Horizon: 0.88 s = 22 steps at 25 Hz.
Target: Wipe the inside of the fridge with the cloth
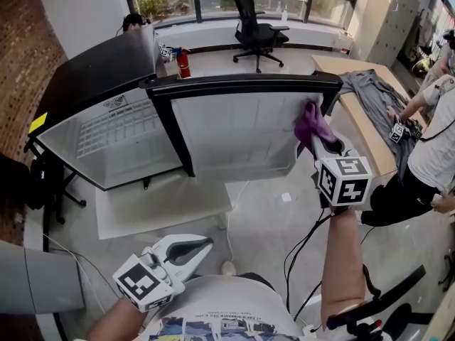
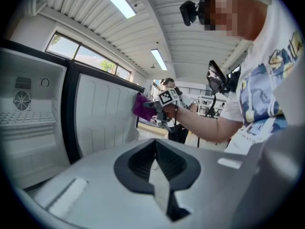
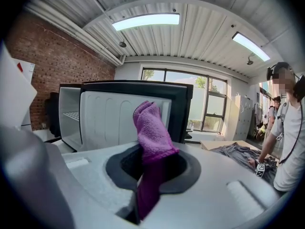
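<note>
The purple cloth (image 1: 311,121) is clamped in the jaws of the right gripper (image 1: 313,136). One folded end sticks out past the tips and the rest trails back between the jaws. It is held up at the far right top corner of the fridge's door liner (image 1: 234,137); actual contact cannot be confirmed. The left gripper (image 1: 206,244) is held low and near, by the person's body, with its jaws closed together on nothing. The cloth is judged light, soft and floppy, a fluffy pile with good grip, not fragile. It is best pinched on a bunched fold, as here, so that a thick pad is presented to the surface and no loose end drags. The fridge (image 1: 99,77) is seen open at the left, with its door swung out to the right. In the cavity only a white wire shelf (image 1: 117,128) is seen, no food or bottles. The door liner is ribbed and bare, nothing stored on it. A grey garment (image 1: 370,94) is spread on a table (image 1: 328,64) at the far right, apart from the fridge.
</note>
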### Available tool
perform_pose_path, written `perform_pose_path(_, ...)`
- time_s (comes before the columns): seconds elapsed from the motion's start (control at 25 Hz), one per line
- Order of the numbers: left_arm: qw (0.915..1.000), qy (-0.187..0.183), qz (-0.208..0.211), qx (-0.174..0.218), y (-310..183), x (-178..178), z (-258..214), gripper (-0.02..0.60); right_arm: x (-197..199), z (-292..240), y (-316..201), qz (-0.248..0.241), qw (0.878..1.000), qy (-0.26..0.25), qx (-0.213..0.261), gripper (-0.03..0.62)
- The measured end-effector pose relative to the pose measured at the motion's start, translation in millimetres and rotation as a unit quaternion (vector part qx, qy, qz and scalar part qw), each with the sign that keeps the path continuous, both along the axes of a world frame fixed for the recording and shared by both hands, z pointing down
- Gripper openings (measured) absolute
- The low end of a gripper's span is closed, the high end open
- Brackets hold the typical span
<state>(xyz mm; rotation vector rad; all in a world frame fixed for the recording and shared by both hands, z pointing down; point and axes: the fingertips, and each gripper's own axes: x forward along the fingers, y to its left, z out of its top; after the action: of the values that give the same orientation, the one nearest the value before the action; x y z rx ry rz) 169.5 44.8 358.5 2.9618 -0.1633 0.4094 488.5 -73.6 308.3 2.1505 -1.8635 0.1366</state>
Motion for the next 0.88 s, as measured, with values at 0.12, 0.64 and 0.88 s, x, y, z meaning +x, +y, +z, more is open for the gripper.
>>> perform_pose_path(0.12,1.0,-0.001,0.002,0.0,-0.7,-1.0,-0.8,0.006,-22.1,-6.2,2.2,-0.028,1.0,-0.006,0.007,0.054)
perform_pose_path(0.64,0.9995,-0.011,-0.021,-0.021,-16.8,-44.6,-7.7,0.006,-193.7,32.3,-53.3,-0.21,0.976,-0.049,-0.019,0.054)
perform_pose_path(0.88,0.9991,-0.021,-0.036,-0.003,-37.3,-77.2,-0.9,0.006,-238.5,54.7,-87.4,-0.238,0.969,-0.045,-0.04,0.054)
